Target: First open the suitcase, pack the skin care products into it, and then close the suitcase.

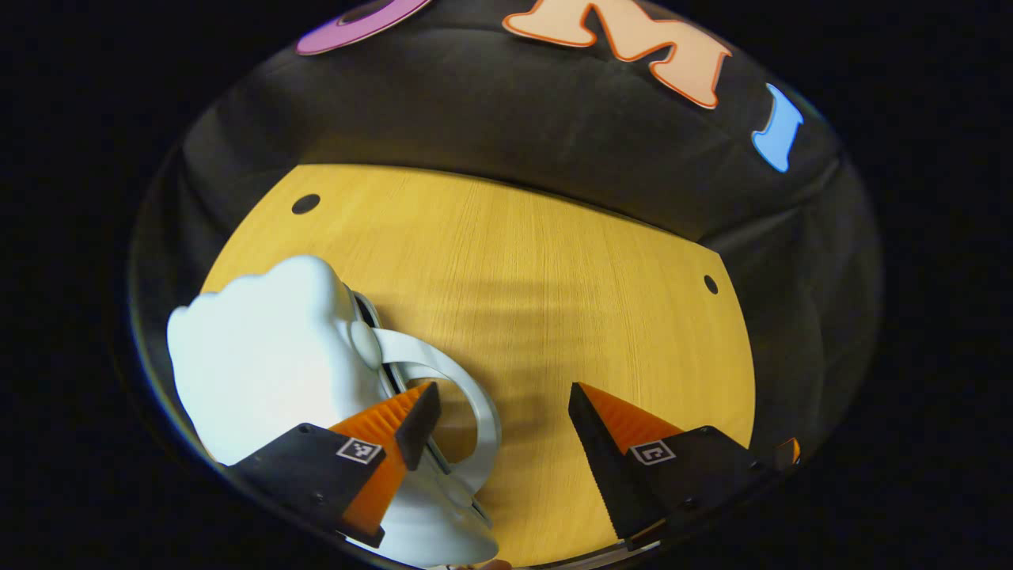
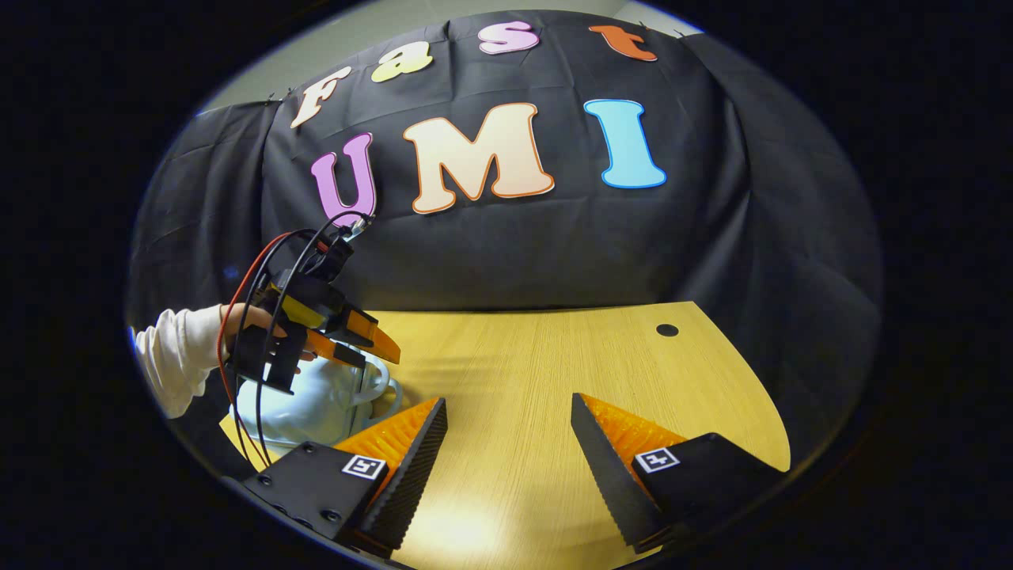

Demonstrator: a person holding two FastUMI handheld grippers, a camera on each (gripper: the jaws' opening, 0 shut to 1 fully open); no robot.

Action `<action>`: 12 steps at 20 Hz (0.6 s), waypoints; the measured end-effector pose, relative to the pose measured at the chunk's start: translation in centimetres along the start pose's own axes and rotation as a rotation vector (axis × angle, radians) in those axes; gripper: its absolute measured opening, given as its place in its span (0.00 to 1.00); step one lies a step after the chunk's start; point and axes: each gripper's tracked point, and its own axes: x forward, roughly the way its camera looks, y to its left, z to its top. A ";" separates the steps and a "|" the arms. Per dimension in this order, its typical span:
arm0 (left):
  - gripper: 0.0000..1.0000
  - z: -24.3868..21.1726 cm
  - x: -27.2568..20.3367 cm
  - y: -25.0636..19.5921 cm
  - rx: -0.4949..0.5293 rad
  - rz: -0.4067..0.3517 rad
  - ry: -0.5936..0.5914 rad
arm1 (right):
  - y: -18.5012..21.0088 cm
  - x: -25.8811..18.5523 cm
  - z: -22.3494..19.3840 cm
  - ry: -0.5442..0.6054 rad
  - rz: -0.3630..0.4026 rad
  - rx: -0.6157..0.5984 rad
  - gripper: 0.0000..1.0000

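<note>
Suitcase (image 1: 269,372), a small pale, rounded case with a looped handle (image 1: 467,396), sits at the left side of the wooden table (image 1: 554,277), and from what I can see its lid is not lifted. I judge I am at the first step, opening it. My left tongs (image 1: 502,412) hang open just over the case, one finger (image 1: 411,419) in front of the handle loop and the other out over bare table; nothing is gripped. In the right gripper view the left tongs (image 2: 372,340) show above the case (image 2: 316,404), held by a hand (image 2: 253,324) in a white sleeve. My right tongs (image 2: 506,431) are also spread wide, holding nothing, over open table well to the side. I cannot pick out any skin care products. Next I would need to find the seam or latch near the handle, close one pair of tongs on it, and steady the shell with the other while I lift.
</note>
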 end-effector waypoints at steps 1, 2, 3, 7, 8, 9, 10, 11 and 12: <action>0.97 0.0 -0.8 -0.4 0.017 0.009 -0.029 | 0.1 -0.1 0.3 -0.006 0.004 0.004 0.98; 0.97 0.2 -1.6 -0.8 0.021 0.013 -0.070 | 0.2 -0.1 0.3 -0.010 0.007 0.008 0.98; 0.97 0.3 -2.4 -1.1 0.024 0.015 -0.113 | 0.4 -0.1 0.5 -0.014 0.012 0.012 0.98; 0.97 -1.4 -5.4 -2.3 0.014 0.008 -0.207 | 0.8 -0.5 0.6 -0.016 0.023 0.006 0.99; 0.97 -1.9 -6.2 -2.6 0.011 0.007 -0.225 | 0.9 -0.7 0.7 -0.019 0.025 0.004 0.99; 0.97 -2.5 -6.8 -2.8 0.013 0.007 -0.241 | 1.0 -0.8 0.8 -0.021 0.027 0.002 0.98; 0.96 -2.9 -7.5 -3.0 0.011 0.015 -0.261 | 1.0 -1.0 0.8 -0.021 0.027 0.001 0.98; 0.97 -3.2 -8.3 -3.4 0.005 0.008 -0.291 | 1.0 -1.2 0.9 -0.024 0.025 0.000 0.98; 0.97 -3.4 -9.2 -4.0 0.002 0.001 -0.321 | 0.9 -1.6 1.1 -0.032 0.025 0.001 0.98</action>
